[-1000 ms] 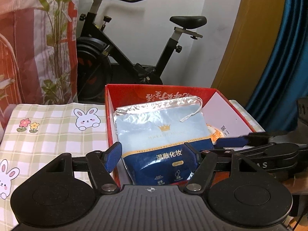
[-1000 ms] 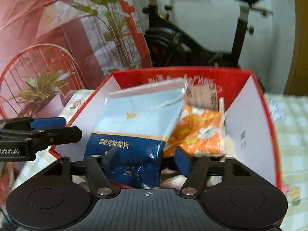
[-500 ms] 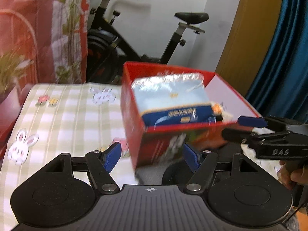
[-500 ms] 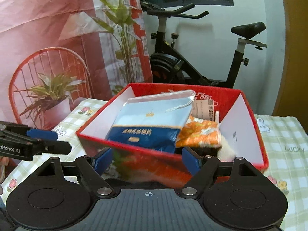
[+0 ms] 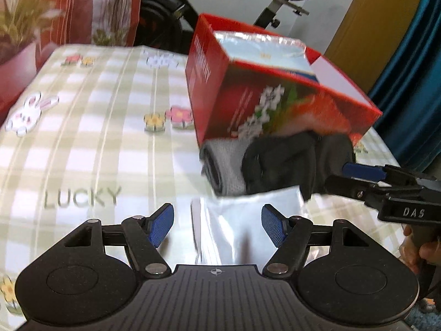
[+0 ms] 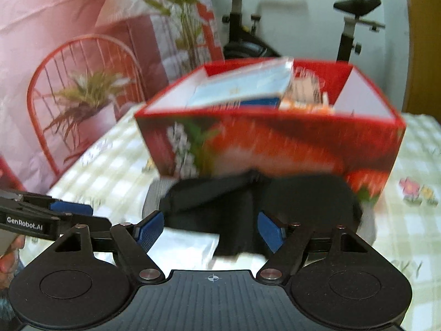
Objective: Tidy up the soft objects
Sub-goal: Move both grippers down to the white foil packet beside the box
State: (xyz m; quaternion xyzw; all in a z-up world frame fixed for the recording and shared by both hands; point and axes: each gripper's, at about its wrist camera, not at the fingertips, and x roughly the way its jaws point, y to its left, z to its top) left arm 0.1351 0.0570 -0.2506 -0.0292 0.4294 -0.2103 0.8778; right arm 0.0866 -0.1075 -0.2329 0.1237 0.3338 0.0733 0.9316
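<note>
A red box point(image 5: 275, 93) point(image 6: 275, 143) stands on the checked tablecloth and holds a blue-and-white cotton-pad pack point(image 5: 264, 52) point(image 6: 242, 88) and an orange packet point(image 6: 303, 104). In front of the box lie rolled dark and grey cloth items point(image 5: 275, 165) point(image 6: 248, 195) and a clear plastic bag point(image 5: 242, 231) point(image 6: 187, 245). My left gripper point(image 5: 217, 226) is open and empty above the plastic bag. My right gripper point(image 6: 212, 231) is open and empty just before the dark cloth; it also shows in the left wrist view point(image 5: 358, 176).
The tablecloth point(image 5: 91, 138) has rabbit and flower prints. An exercise bike point(image 6: 275, 22) stands behind the table. A red curtain with plant print point(image 6: 69, 55) hangs at the left, a blue curtain point(image 5: 413, 55) at the right.
Both grippers have pulled back and down from over the box. The box now sits farther away, and the cloth items and plastic bag in front of it have come into view.
</note>
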